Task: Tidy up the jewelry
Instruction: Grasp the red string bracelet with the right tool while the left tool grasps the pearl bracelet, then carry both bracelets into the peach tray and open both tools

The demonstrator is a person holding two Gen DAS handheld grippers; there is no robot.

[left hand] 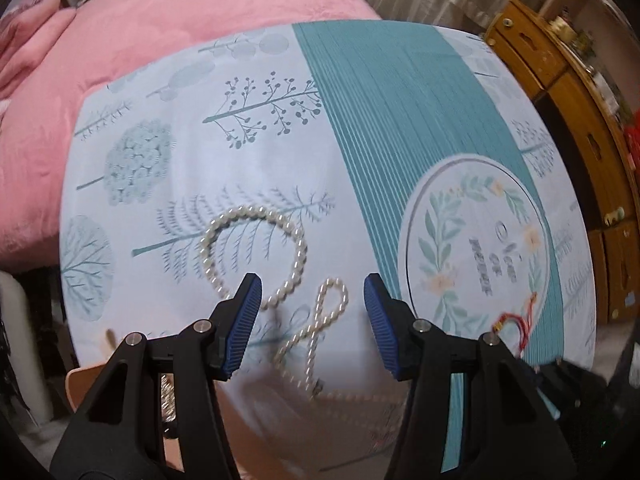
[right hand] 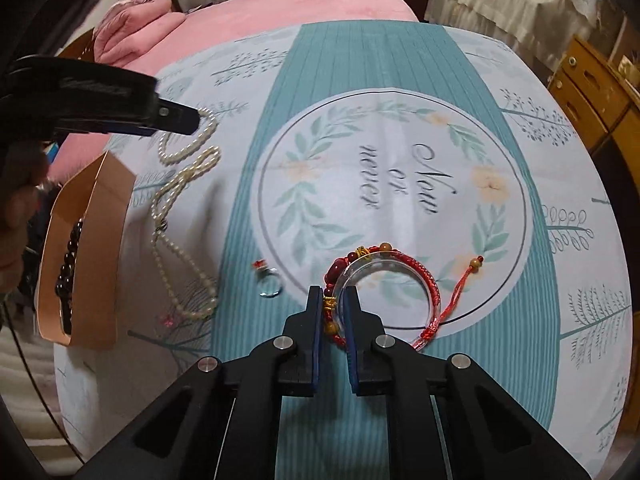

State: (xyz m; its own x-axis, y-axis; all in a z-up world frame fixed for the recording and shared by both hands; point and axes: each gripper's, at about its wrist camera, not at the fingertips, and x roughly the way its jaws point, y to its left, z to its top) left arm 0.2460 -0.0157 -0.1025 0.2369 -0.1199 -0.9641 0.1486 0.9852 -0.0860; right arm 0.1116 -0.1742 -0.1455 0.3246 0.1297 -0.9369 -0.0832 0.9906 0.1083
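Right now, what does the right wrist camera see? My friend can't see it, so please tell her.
The right gripper is shut on a red bracelet lying with a clear bangle on a blue-and-white tablecloth. To its left lie a small ring, a long pearl necklace and a paper box holding dark beads, with the left gripper above the pearls.

printed tablecloth [right hand: 400,80] | pink bedding [left hand: 140,20] | wooden drawers [left hand: 580,120], perhaps a dresser
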